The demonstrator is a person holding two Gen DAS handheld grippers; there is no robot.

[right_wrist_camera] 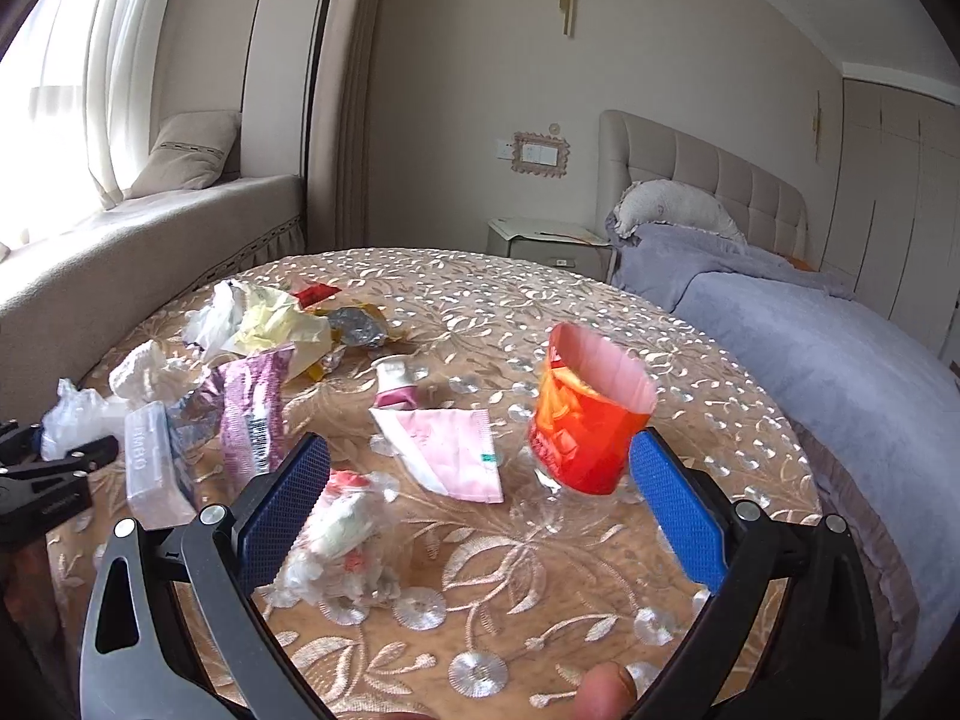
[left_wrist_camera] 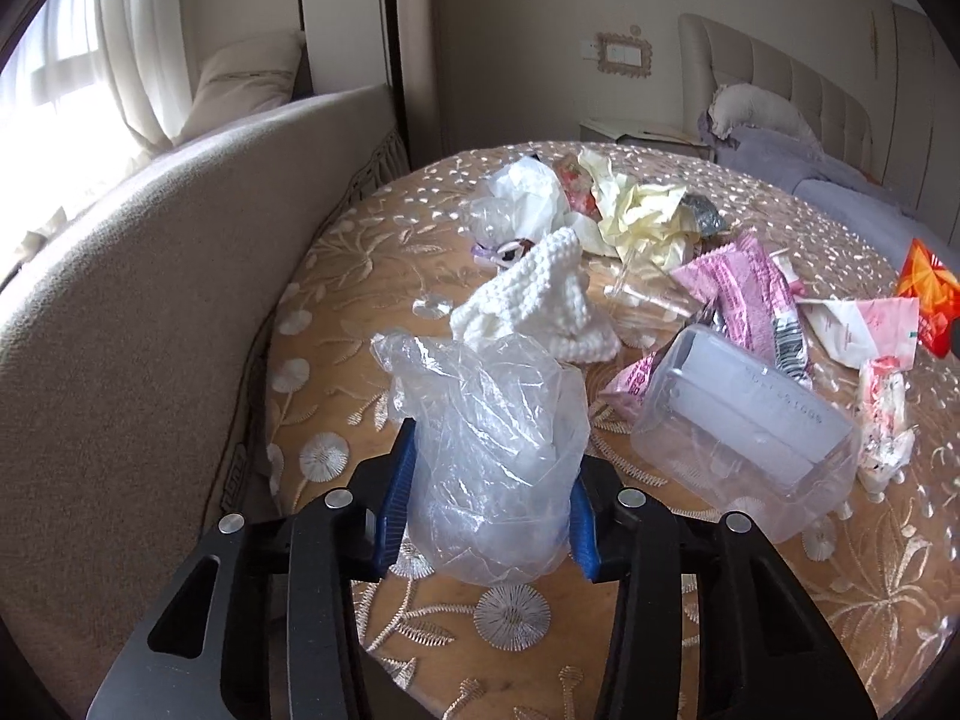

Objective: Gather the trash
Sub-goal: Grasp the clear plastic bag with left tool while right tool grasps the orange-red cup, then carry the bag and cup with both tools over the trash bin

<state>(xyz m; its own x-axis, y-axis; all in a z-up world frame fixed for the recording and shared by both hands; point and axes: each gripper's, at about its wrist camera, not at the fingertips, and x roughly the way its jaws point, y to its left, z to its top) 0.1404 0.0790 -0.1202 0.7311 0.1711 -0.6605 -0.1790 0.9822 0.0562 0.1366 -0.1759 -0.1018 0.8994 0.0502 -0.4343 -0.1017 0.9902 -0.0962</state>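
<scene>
My left gripper (left_wrist_camera: 489, 468) is shut on a crumpled clear plastic bag (left_wrist_camera: 486, 450) held above the round table (left_wrist_camera: 840, 570). It also shows at the left edge of the right wrist view (right_wrist_camera: 48, 468). My right gripper (right_wrist_camera: 480, 480) is open wide; an orange-red paper cup (right_wrist_camera: 585, 414) stands by its right finger, and a clear crumpled wrapper (right_wrist_camera: 342, 540) lies by its left finger. More trash lies on the table: a clear plastic box (left_wrist_camera: 750, 414), pink wrappers (left_wrist_camera: 744, 294), yellow crumpled paper (left_wrist_camera: 642, 210) and a white knitted cloth (left_wrist_camera: 540, 300).
A beige window seat (left_wrist_camera: 150, 300) curves along the table's left side. A bed with a purple blanket (right_wrist_camera: 810, 360) stands to the right, a nightstand (right_wrist_camera: 540, 240) behind. A pink sachet (right_wrist_camera: 450, 450) and a small tube (right_wrist_camera: 396, 390) lie mid-table.
</scene>
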